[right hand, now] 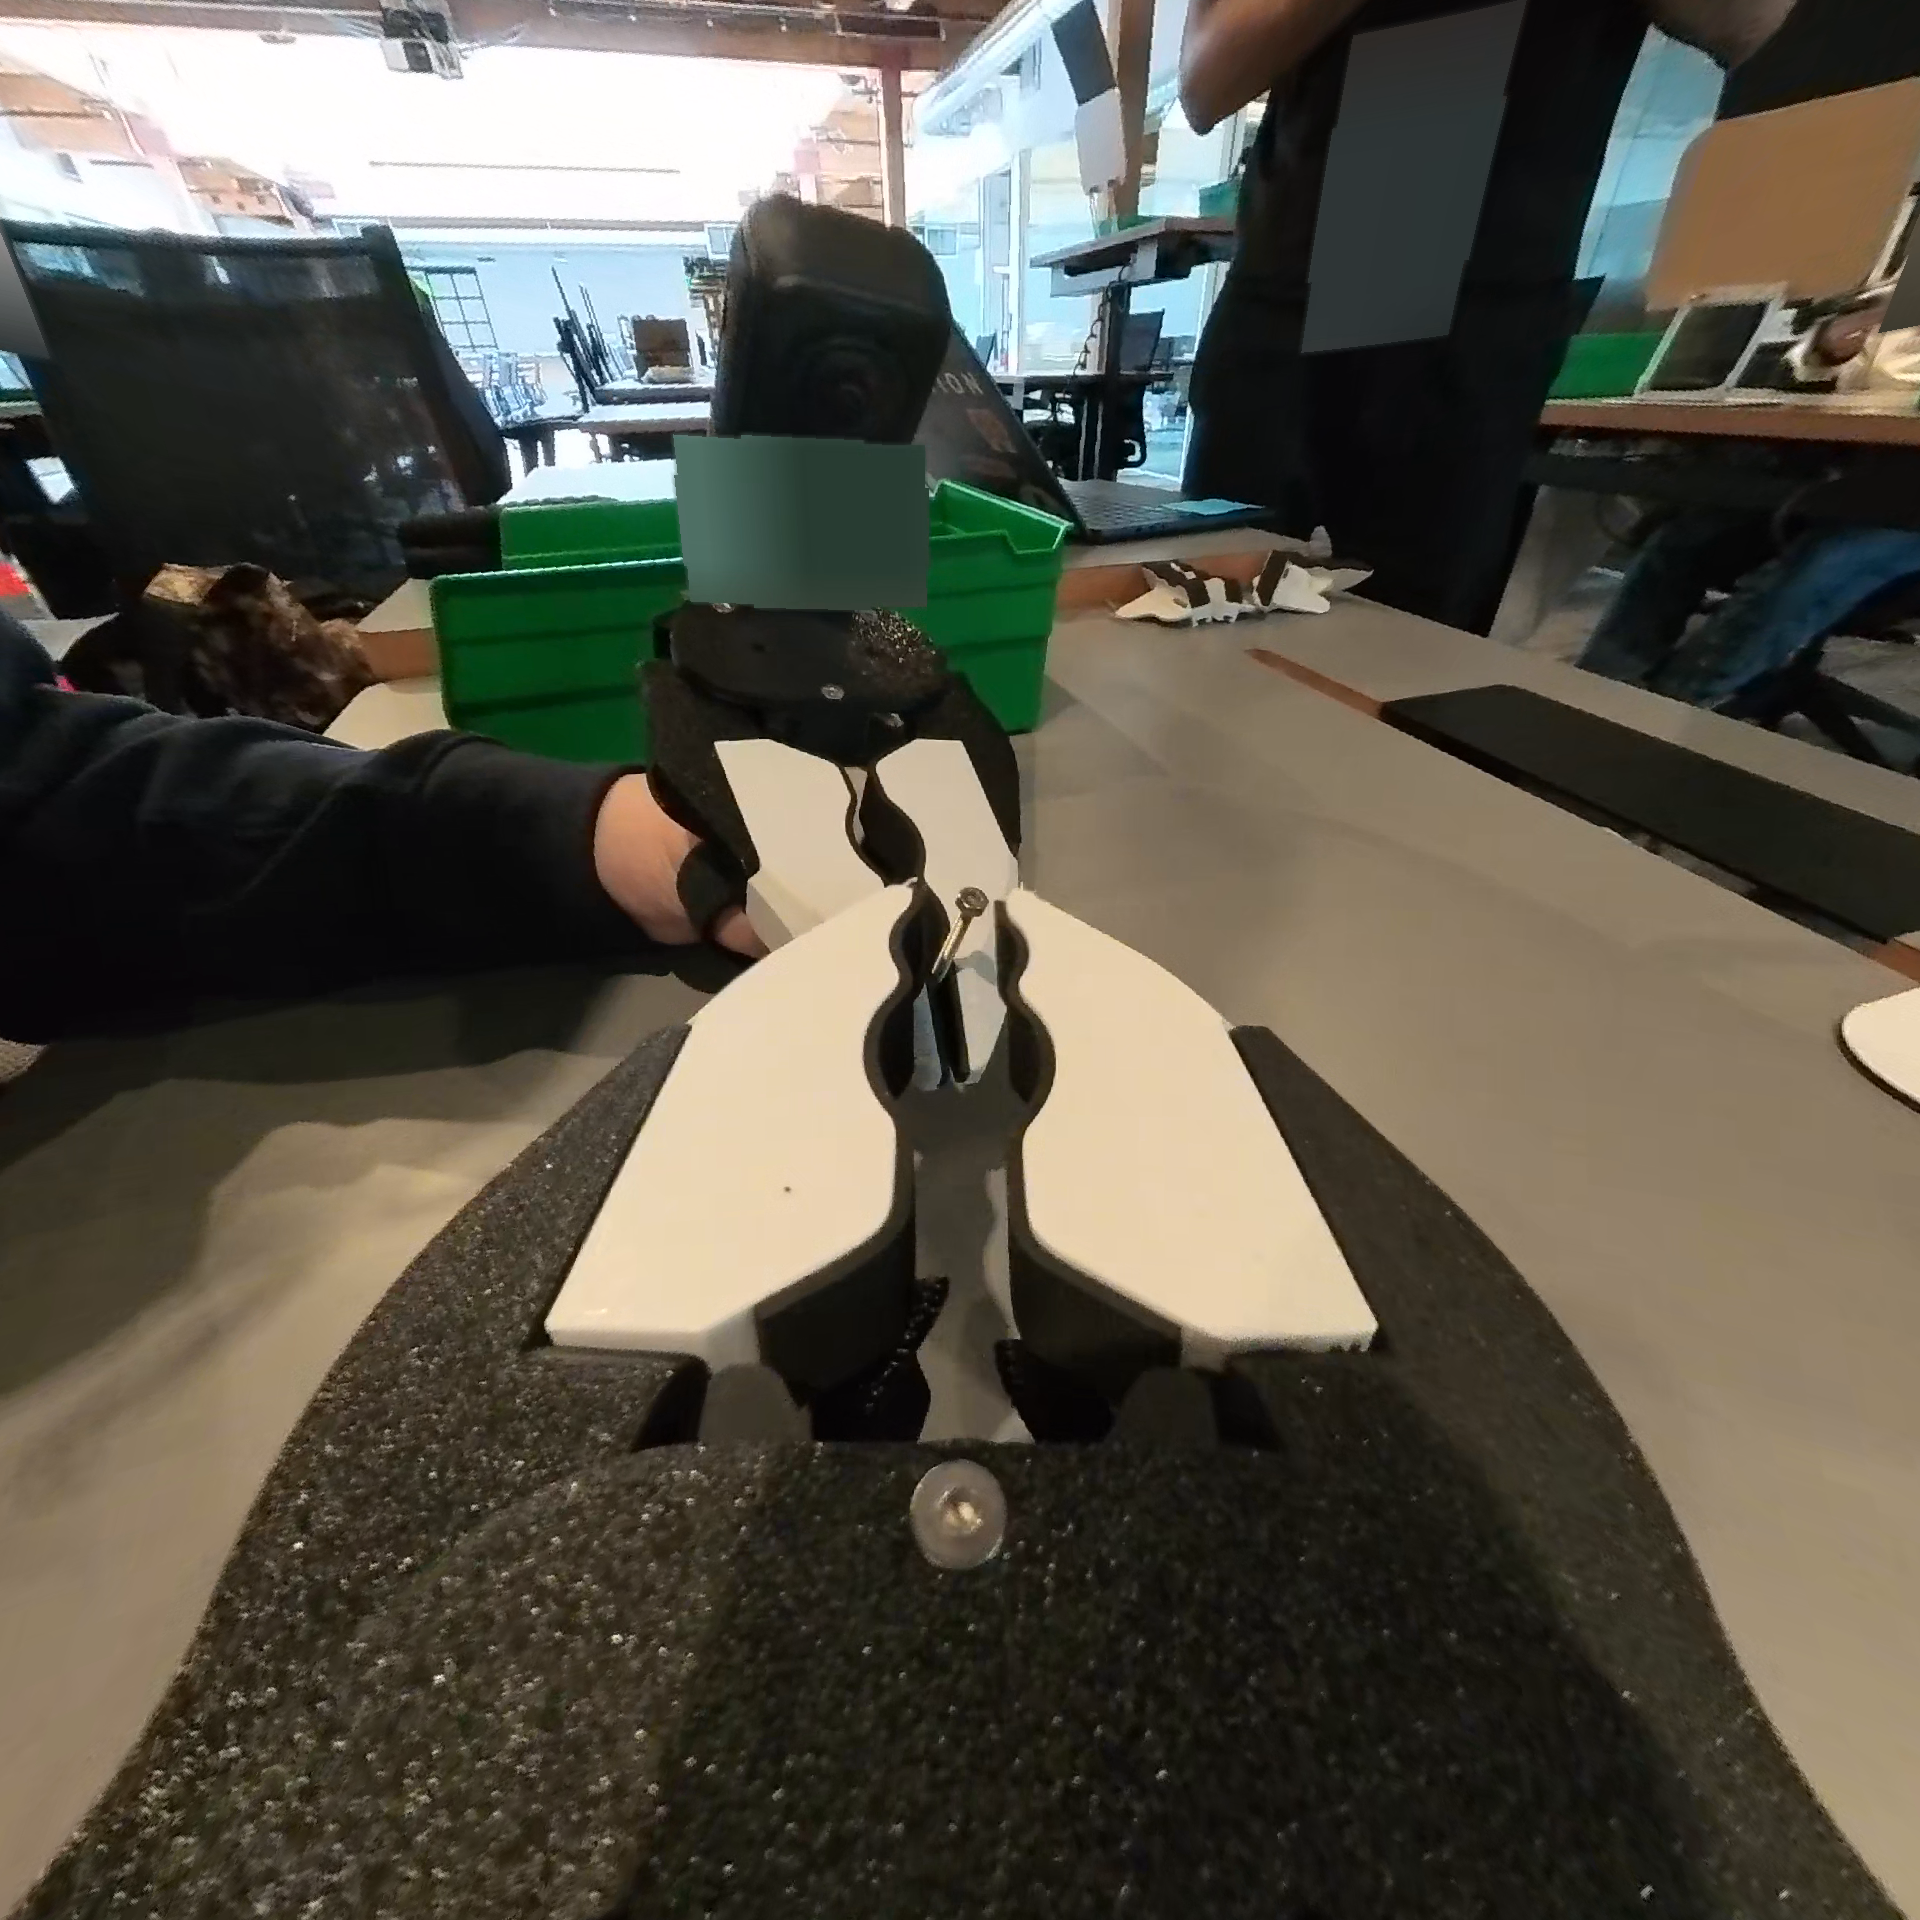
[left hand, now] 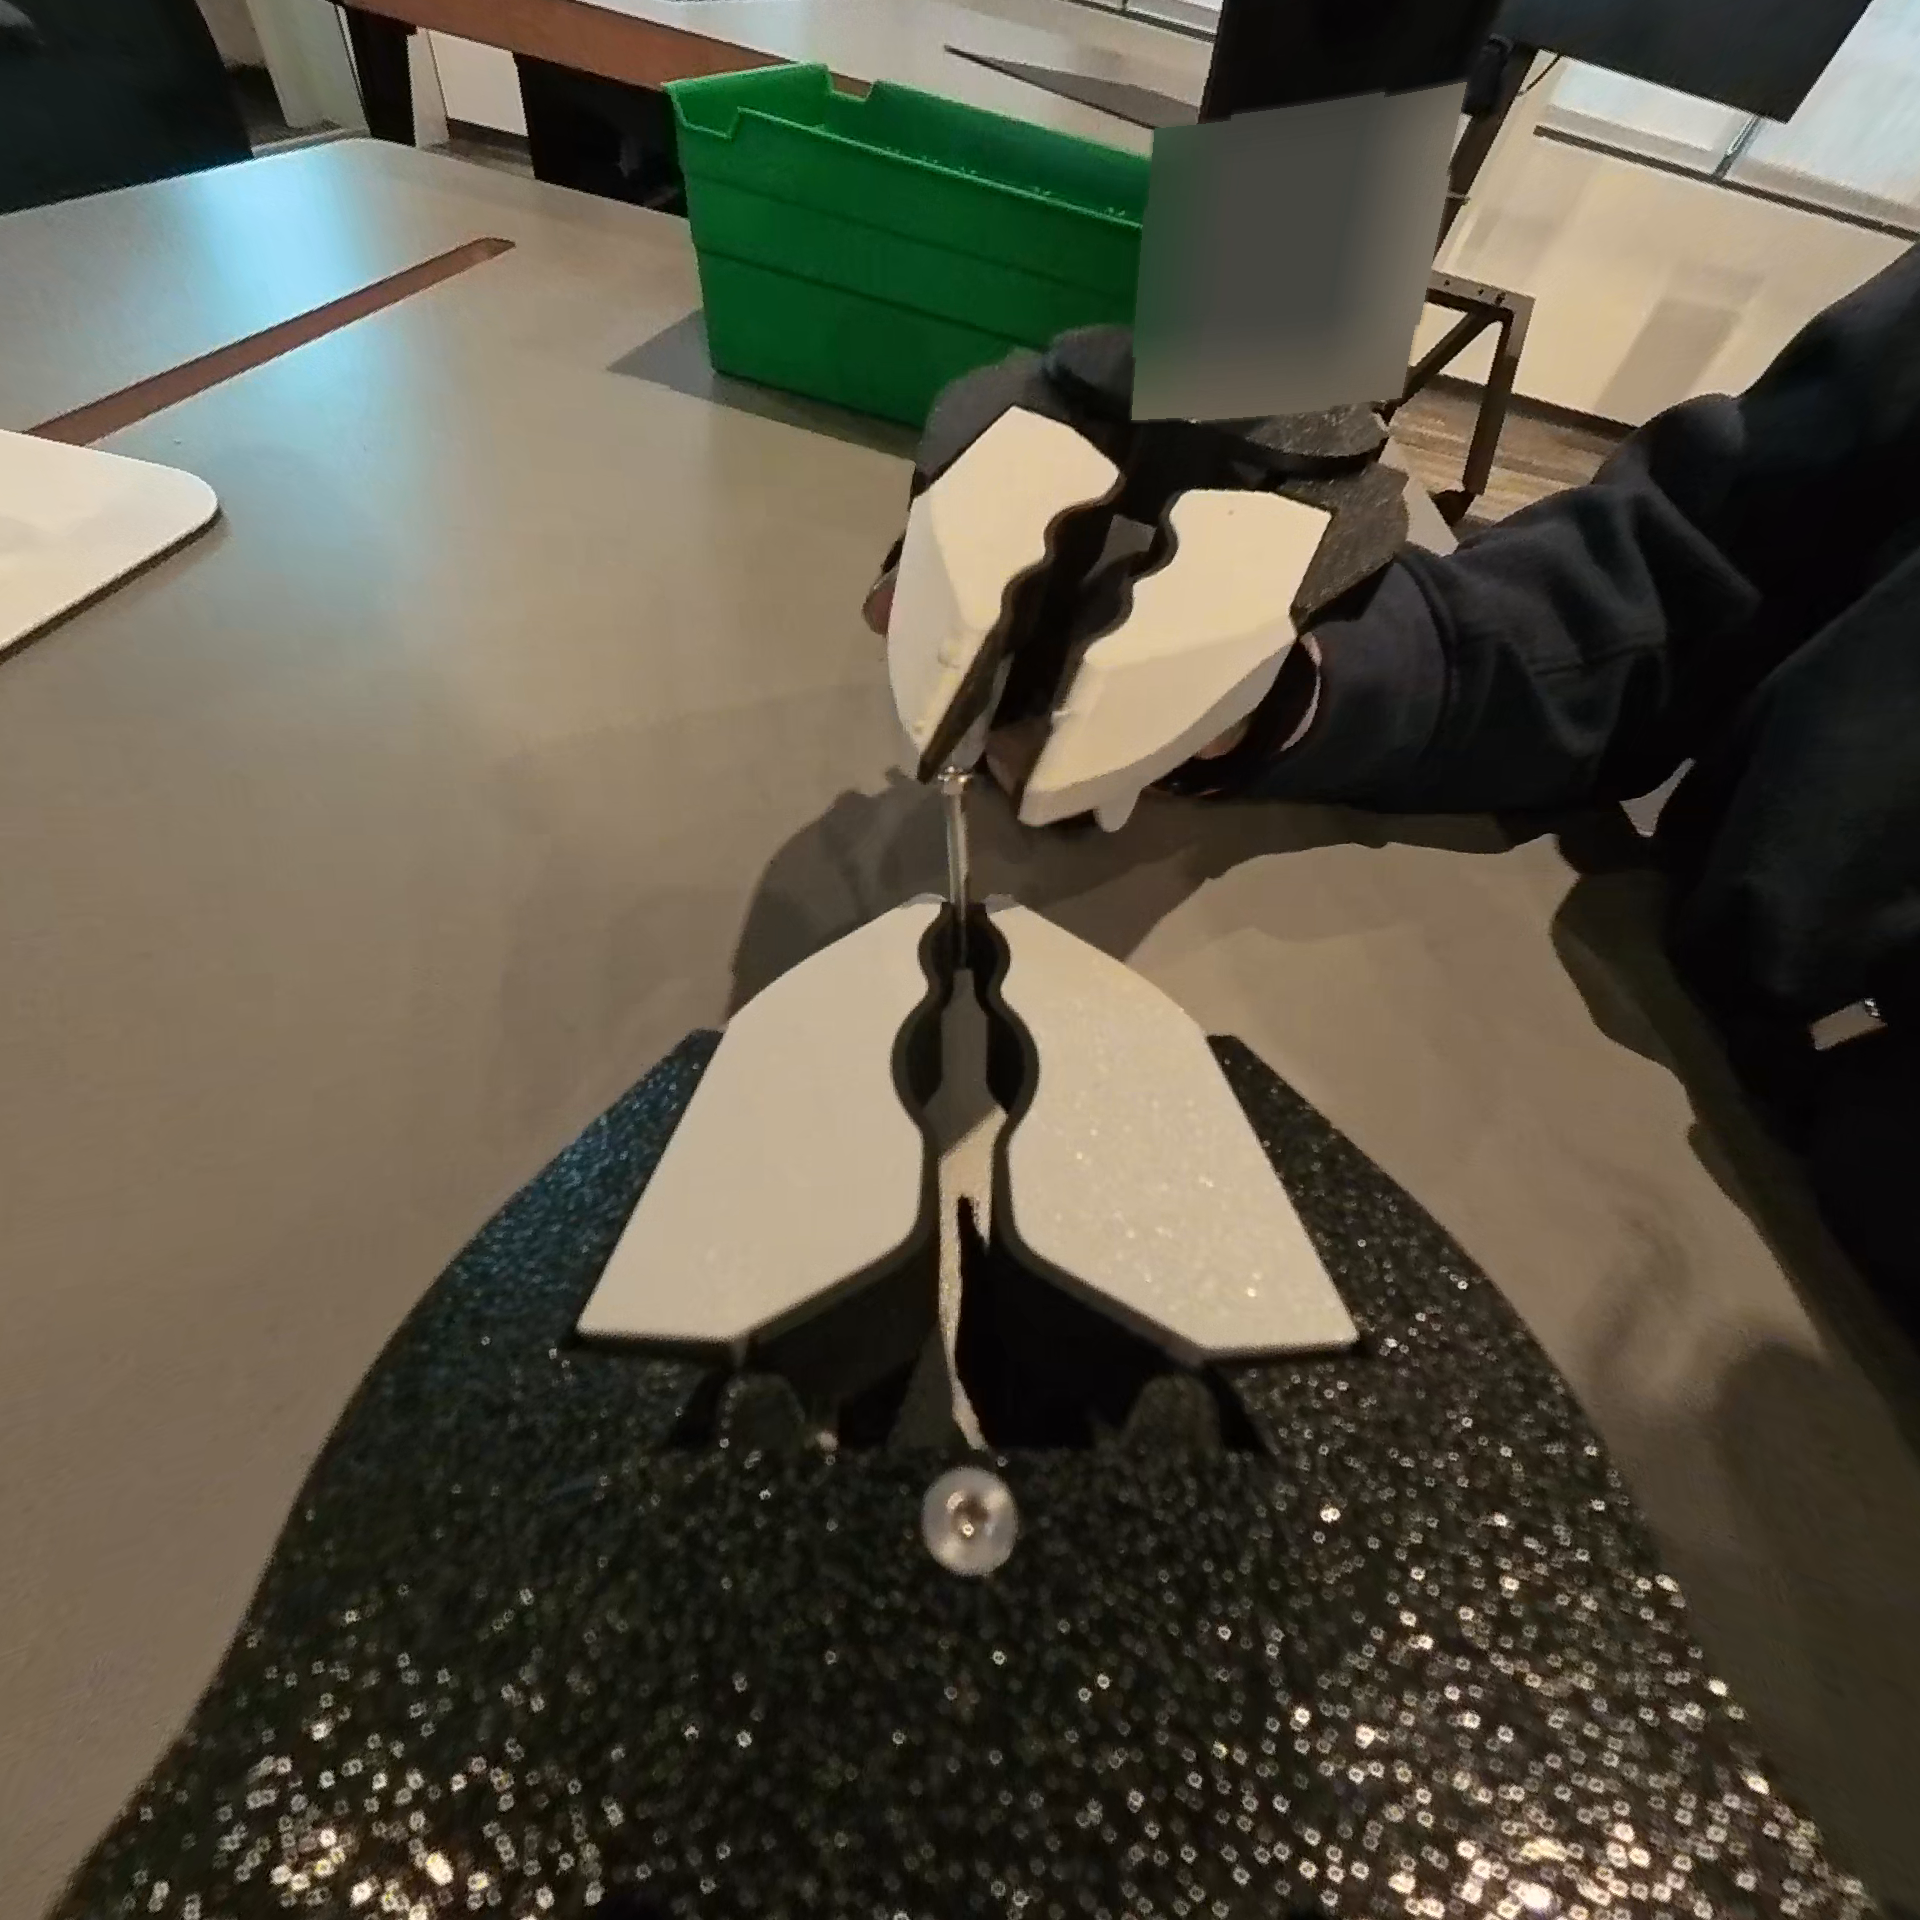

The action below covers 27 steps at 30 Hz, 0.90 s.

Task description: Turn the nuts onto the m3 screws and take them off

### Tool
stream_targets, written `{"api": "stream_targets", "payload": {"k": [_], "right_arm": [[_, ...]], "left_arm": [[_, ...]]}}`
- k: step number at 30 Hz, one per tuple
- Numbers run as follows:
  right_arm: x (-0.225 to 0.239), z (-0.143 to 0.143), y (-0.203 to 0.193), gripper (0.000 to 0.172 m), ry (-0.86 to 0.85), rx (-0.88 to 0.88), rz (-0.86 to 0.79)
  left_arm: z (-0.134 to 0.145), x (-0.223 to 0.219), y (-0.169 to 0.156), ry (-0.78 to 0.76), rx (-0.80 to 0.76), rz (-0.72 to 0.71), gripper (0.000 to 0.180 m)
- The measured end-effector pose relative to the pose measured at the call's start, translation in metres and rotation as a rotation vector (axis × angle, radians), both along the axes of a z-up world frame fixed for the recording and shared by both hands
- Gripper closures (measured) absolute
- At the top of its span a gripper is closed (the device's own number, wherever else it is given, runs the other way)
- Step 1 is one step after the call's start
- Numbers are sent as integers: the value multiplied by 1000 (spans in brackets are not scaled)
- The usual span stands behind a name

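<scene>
Over the grey table (left hand: 416, 727), no legible writing.
Left gripper (left hand: 966, 914) clamps the screw (left hand: 961, 842); right gripper (right hand: 951, 904) stands narrowly parted around its nut (left hand: 952, 774).

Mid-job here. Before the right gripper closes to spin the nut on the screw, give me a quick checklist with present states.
1. Left gripper clamped on the screw: ok, its fingers are shut around the shaft.
2. Nut on the screw's far end: ok, it sits at the tip.
3. Right gripper open and straddling the nut: ok, there is a gap on both sides.
4. Right pads pressing on the nut: not ok, not yet closed.
5. Nut threaded squarely: cannot tell, too small.
6. Table free of obstacles near the grippers: ok; the green bin stands well behind.
</scene>
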State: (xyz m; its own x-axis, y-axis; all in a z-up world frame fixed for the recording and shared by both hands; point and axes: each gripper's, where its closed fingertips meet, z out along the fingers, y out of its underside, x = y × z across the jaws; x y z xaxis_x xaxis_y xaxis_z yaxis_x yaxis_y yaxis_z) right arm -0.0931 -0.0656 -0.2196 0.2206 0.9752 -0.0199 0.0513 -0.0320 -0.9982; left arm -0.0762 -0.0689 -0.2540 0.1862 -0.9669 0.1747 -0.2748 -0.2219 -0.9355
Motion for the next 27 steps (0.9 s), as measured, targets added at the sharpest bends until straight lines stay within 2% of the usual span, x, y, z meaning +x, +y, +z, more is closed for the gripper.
{"api": "stream_targets", "payload": {"k": [15, 17, 22, 27], "right_arm": [[4, 4, -3, 163, 32, 6, -4], [0, 1, 0, 158, 11, -3, -6], [4, 2, -8, 166, 18, -7, 36], [1, 2, 1, 156, 17, -5, -7]], "left_arm": [[0, 0, 0, -2, -5, -2, 178], [-1, 1, 0, 4, -2, -4, 178], [0, 1, -1, 2, 3, -2, 178], [0, 0, 0, -2, -3, 0, 178]]}}
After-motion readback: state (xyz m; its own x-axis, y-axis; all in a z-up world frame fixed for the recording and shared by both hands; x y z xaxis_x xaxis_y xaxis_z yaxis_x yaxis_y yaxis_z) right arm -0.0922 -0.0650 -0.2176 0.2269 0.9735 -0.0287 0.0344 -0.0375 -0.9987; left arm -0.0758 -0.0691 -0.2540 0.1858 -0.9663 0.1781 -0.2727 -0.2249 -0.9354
